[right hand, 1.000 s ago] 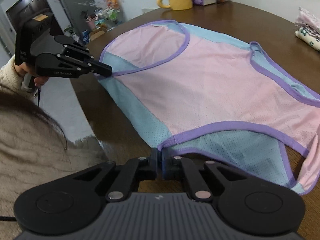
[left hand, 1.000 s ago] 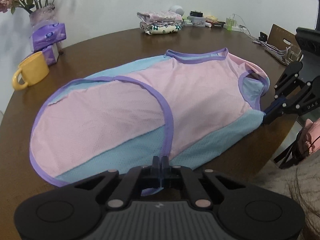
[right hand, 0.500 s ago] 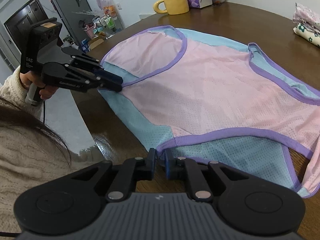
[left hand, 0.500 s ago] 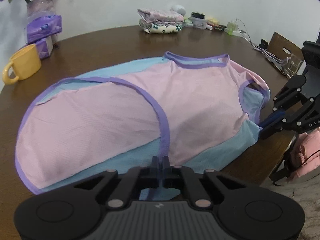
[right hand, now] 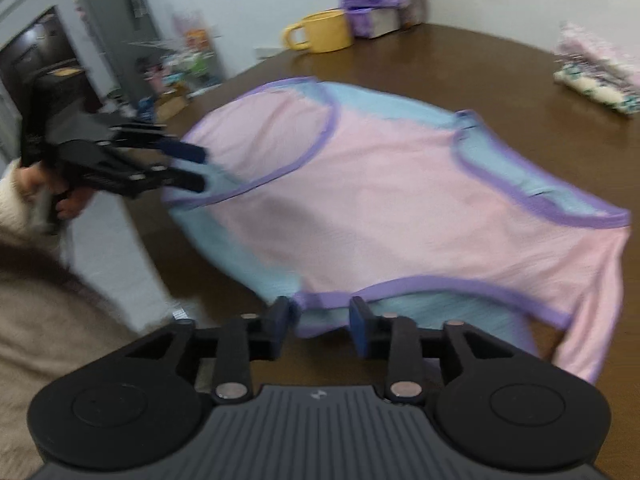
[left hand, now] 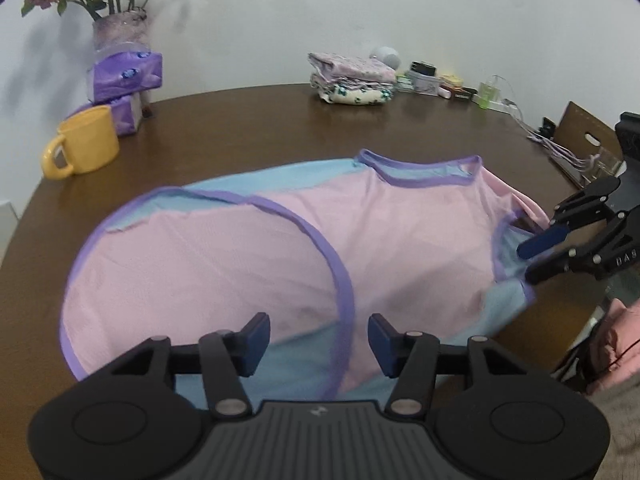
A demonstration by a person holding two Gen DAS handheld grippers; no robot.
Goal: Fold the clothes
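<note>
Garment: pink, blue and purple-trimmed mesh top (left hand: 256,264) lies spread on the brown table (left hand: 248,128), hem side folded over so a curved purple edge crosses the pink panel.
Garment position: near table edge closest to me; neckline faces the far side in the left wrist view.
My left gripper (left hand: 318,338): fingers spread wide apart, nothing held; purple hem band and blue panel lie in the gap beneath them.
My right gripper (right hand: 319,326): fingers apart, not pinching; purple-edged corner of the top sits between them. Contact with the pads: cannot tell, view blurred.
Cross-check: each gripper also shows in the other's view, parted, at the near edge of the cloth.
Hand: my hand (right hand: 44,196) grips the left tool's handle, cream sleeve at the wrist.
Table, other items: yellow mug (left hand: 86,144), purple tissue packs (left hand: 126,74), vase of flowers (left hand: 116,32), folded clothes stack (left hand: 354,84) at the far side, well apart from the top.
</note>
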